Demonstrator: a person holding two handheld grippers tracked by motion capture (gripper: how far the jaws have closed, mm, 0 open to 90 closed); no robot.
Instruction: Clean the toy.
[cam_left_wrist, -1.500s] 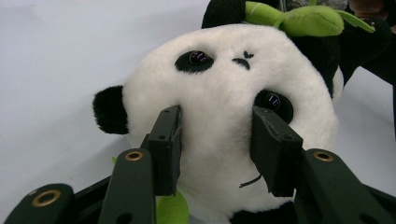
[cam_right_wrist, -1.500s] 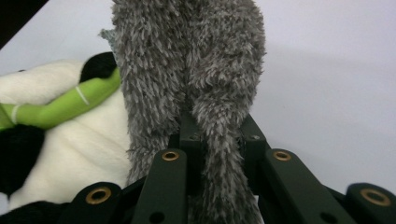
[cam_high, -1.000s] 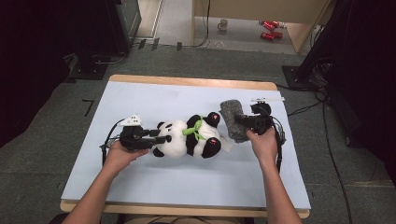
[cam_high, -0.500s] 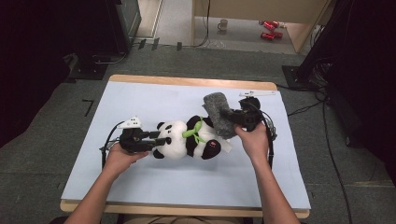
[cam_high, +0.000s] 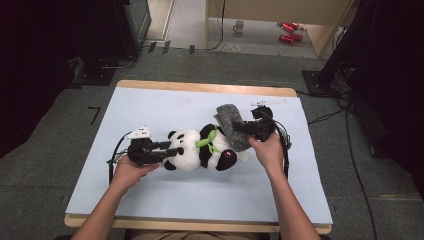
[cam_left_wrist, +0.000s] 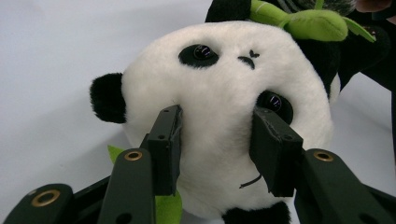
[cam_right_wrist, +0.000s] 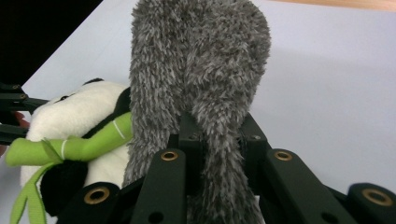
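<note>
The left gripper (cam_left_wrist: 217, 144) has its fingers (cam_left_wrist: 167, 140) pressed into the white face of the plush panda (cam_left_wrist: 224, 107), clamping the head from both sides so the pile dents under the pads. The right gripper (cam_right_wrist: 219, 140) has its fingers (cam_right_wrist: 191, 149) clenched on a fold of a grey fuzzy cloth (cam_right_wrist: 196, 60), which stands up shaggy and limp above them. In the high view the panda (cam_high: 197, 152) lies on its back near the middle of the pale blue tabletop (cam_high: 165, 105), head toward the left gripper (cam_high: 165, 148), a green bamboo sprig (cam_high: 208, 142) tied at its neck; the cloth (cam_high: 231, 122) hangs over its lower body, carried by the right gripper (cam_high: 247, 131). The step in hand looks like bringing the cloth across the toy, either to cover it or to wipe it, while the other hand pins it in place. The next move probably calls for lowering and drawing the cloth along the body without dragging the soft toy out of the left grasp. Both things are soft and compressible: short dense plush on the rounded panda, longer tufted fibres on the cloth.
</note>
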